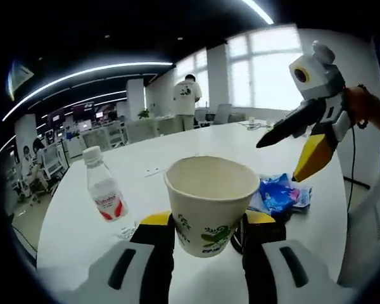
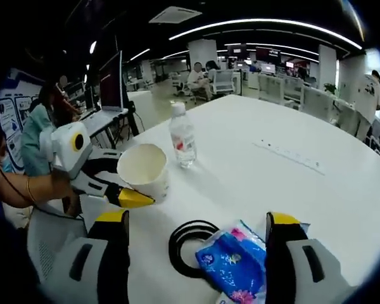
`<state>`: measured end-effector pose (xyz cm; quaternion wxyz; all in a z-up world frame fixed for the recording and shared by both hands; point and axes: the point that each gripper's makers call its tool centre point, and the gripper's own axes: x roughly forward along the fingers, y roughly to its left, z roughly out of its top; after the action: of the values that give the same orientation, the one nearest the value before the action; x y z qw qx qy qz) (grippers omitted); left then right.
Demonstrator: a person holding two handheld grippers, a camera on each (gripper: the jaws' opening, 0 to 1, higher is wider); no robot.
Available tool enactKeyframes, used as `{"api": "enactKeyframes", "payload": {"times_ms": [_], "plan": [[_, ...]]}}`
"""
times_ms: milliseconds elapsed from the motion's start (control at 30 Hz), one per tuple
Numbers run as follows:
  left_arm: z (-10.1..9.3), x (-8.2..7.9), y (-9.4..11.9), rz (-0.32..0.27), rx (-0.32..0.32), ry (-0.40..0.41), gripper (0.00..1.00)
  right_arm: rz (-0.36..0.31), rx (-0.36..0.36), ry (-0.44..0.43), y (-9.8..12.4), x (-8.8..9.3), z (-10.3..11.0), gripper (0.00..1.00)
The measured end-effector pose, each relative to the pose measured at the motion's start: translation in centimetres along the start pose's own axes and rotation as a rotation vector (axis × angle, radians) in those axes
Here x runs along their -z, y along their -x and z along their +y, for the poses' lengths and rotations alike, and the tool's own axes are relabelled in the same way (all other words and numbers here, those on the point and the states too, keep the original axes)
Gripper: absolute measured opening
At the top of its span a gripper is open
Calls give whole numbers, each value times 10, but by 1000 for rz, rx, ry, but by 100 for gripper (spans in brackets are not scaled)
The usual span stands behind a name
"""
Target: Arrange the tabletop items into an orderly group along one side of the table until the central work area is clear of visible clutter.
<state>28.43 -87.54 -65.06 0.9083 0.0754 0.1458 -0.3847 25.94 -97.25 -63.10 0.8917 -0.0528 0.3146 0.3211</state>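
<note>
- Left gripper (image 1: 209,231): jaws closed on the paper cup (image 1: 210,202), one yellow-tipped jaw on each side of the lower wall; cup upright, mouth open, nothing visible inside. Whether raised off the table (image 1: 82,221) or resting on it: cannot tell.
- Right gripper (image 2: 199,253): jaws spread wide, holding nothing; poised above the blue tissue pack (image 2: 233,261), which sits between the jaws but apart from both.
- Relative to the cup: tissue pack (image 1: 280,193) just beside it, toward the right gripper (image 1: 285,152).
- Black cable loop (image 2: 189,244) near the cup, touching or slightly tucked under the tissue pack's edge; exact overlap unclear.
- Water bottle (image 2: 182,136) upright, capped, red-and-white label, near the cup on the side away from the tissue pack.
- Flat power strip (image 2: 290,156) well apart from the cup, further in on the tabletop; looks built-in or fixed, though not certain.
- Count: one cup, one bottle, one tissue pack, one cable loop, one power strip. Two grippers.
- Progress, as judgement: four loose items already clustered loosely toward one edge of the table, broad middle of the tabletop mostly bare apart from the strip. Grouping not yet tidy: no row, spacing uneven.
- Left to do, likely: set cup down by the bottle, draw tissue pack and cable loop into line with them.
</note>
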Motion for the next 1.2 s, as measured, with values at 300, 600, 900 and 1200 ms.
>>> {"api": "enactKeyframes", "payload": {"times_ms": [300, 600, 900, 1200], "plan": [[14, -8, -20, -25, -22, 45, 38, -17, 46, -10, -1, 12, -15, 100], [37, -11, -41, -56, -68, 99, 38, -47, 50, -35, -2, 15, -27, 100], [59, -2, -62, -59, -125, 110, 38, -15, 81, -49, -6, 31, -45, 98], [78, 8, -83, -67, -176, 142, 38, 3, 71, -89, -12, 46, -54, 97]]}}
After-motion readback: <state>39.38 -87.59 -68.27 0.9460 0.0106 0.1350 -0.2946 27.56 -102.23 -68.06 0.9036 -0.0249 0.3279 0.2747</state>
